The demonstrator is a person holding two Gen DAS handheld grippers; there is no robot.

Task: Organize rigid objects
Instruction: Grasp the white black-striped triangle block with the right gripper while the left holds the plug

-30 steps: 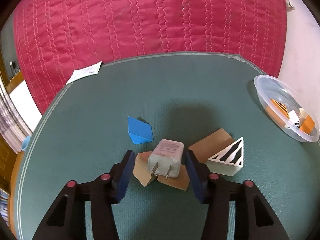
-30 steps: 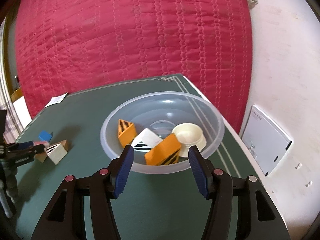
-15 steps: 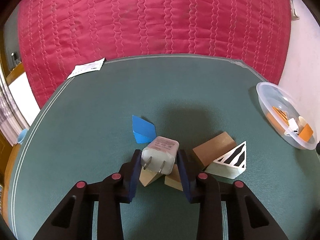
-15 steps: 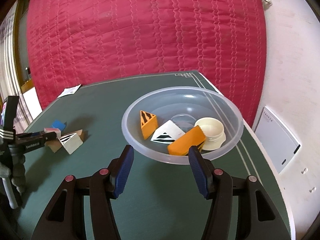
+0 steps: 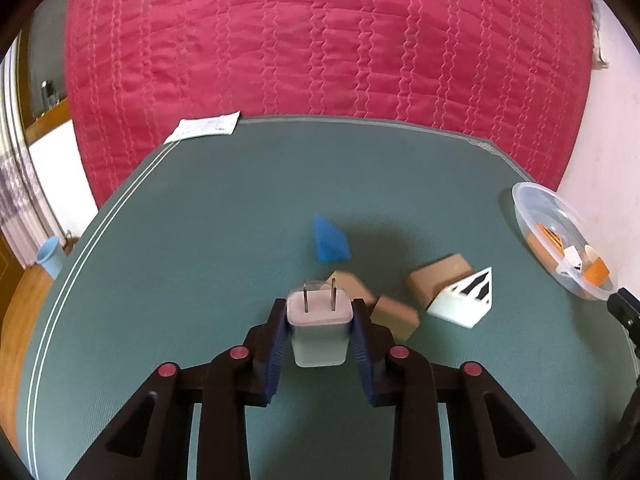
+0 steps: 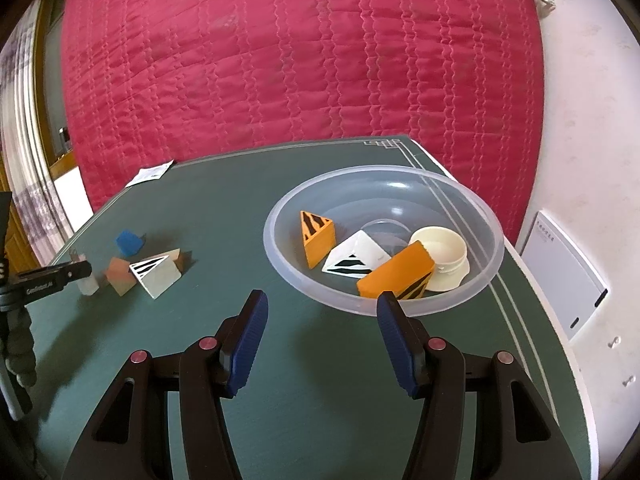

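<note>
Plug is sitting clamped in our left gripper, prongs pointing forward, while the bowl is lying far right by the table's edge, nearer our open right gripper.

Desk: bowl at the right side, holding two wedges, a block and a cup. Left of the bowl, a cluster of blocks; one small block lies behind it. Paper slip at the far left corner. Charger sits between the left tongs, before the cluster.
</note>
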